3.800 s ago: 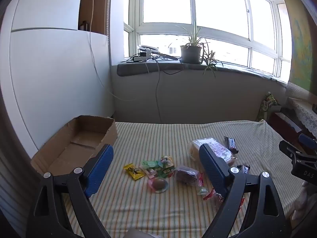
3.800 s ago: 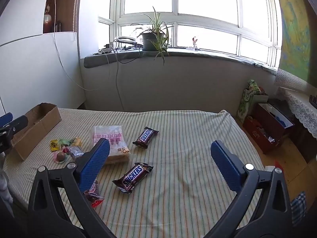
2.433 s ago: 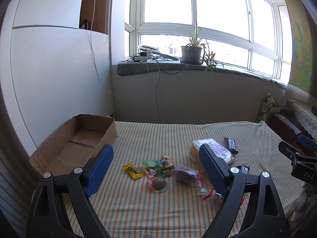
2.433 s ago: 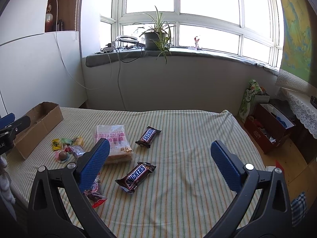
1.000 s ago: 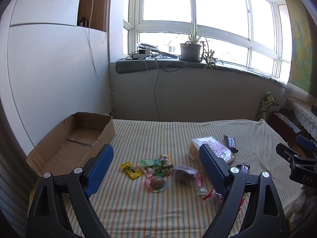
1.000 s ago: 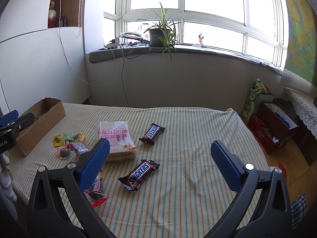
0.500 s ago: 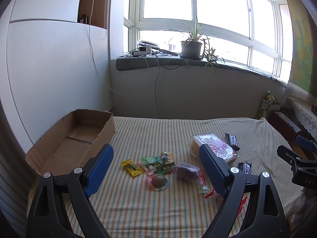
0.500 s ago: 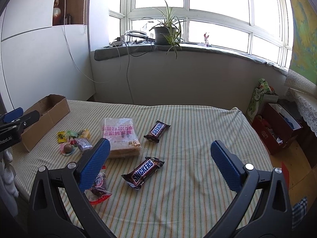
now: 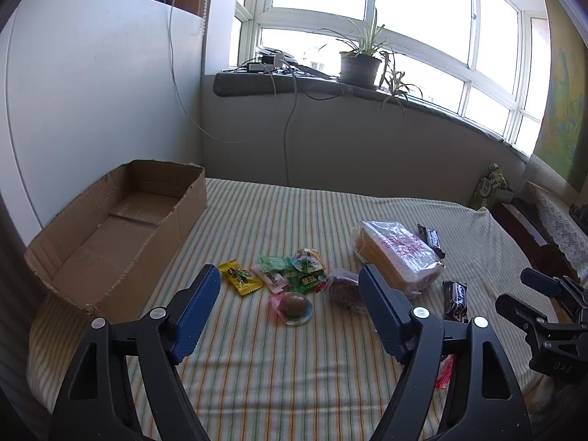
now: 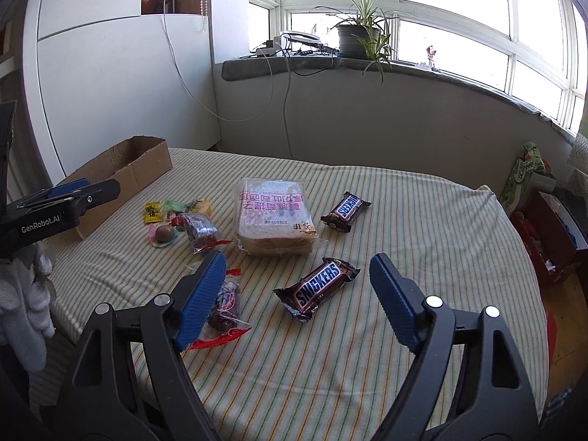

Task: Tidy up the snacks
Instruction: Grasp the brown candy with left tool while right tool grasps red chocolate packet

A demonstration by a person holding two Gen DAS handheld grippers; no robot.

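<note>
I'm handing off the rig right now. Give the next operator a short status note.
Left gripper: open, empty, above the small sweets.
Right gripper: open, empty, above the near brown Snickers bar.
Open brown cardboard box: holds nothing, at the cloth's left edge.
Bagged sliced bread, second Snickers bar, yellow candy packet: all on the striped cloth.
Done: nothing. Left: everything.

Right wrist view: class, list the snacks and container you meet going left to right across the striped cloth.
Brown cardboard box → yellow candy packet → clear bag of sliced bread → far brown Snickers bar.
</note>
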